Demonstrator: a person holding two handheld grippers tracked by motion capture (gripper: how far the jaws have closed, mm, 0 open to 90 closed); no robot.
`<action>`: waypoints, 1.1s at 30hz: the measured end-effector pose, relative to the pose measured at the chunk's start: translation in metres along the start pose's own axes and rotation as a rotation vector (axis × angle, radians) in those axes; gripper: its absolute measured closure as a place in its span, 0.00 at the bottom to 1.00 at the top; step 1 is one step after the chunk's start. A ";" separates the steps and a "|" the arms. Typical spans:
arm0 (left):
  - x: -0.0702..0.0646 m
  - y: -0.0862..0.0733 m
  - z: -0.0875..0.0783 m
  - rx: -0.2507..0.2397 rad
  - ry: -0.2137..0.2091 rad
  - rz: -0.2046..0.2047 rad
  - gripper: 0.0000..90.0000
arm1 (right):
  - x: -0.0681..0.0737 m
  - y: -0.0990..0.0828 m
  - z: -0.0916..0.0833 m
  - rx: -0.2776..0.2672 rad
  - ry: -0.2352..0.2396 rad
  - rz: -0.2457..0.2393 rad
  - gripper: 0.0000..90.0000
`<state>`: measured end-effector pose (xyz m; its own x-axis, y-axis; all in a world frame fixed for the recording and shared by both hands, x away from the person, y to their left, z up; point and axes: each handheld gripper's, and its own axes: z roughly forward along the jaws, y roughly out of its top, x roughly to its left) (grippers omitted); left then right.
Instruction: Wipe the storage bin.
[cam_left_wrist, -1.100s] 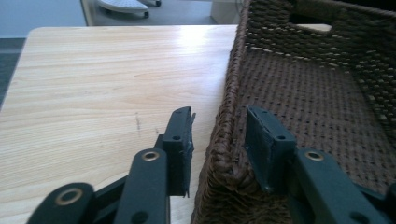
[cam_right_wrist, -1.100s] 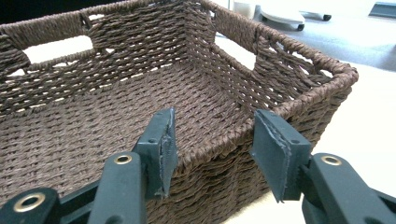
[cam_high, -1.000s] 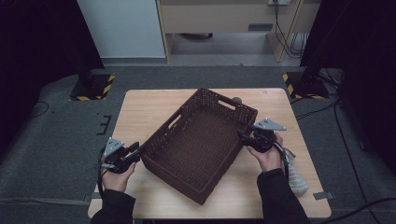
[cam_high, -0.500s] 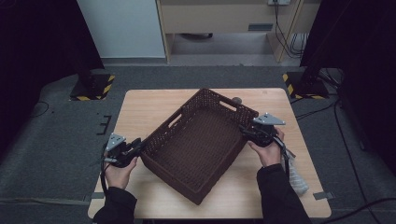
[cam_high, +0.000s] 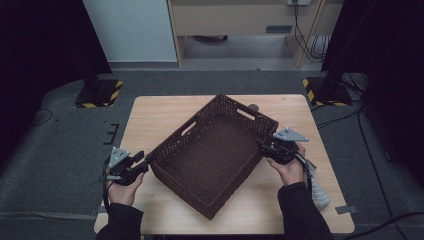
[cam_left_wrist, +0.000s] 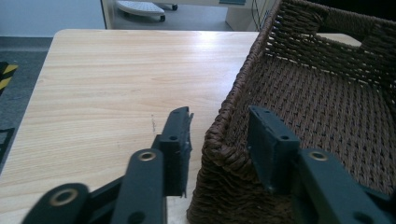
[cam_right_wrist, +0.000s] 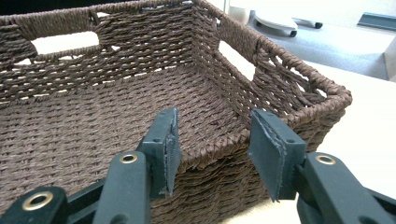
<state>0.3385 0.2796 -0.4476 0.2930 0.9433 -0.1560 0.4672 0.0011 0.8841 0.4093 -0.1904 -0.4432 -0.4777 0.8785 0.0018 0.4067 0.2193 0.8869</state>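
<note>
No legible text or labels, perhaps from blur.

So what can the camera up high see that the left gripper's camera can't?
The high view takes in the person's two hands, the right gripper, the dark floor and the whole brown basket. The left gripper view shows up close that the left gripper has one jaw outside and one inside the basket's corner, neither pressing on the rim; they have just been opening. Both show the wooden table and the basket.
</note>
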 end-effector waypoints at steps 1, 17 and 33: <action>0.001 0.000 0.002 -0.001 0.005 0.000 0.67 | 0.001 0.000 -0.001 -0.001 -0.002 0.001 0.59; 0.012 0.004 0.024 -0.003 0.009 -0.017 0.71 | -0.012 0.007 0.003 0.021 -0.062 -0.029 0.49; -0.013 0.001 0.002 0.006 -0.006 -0.027 0.61 | -0.008 -0.003 -0.011 0.004 -0.055 0.021 0.54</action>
<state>0.3372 0.2669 -0.4458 0.2846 0.9411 -0.1825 0.4804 0.0247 0.8767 0.4035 -0.2023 -0.4408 -0.4261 0.9046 -0.0053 0.4192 0.2027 0.8850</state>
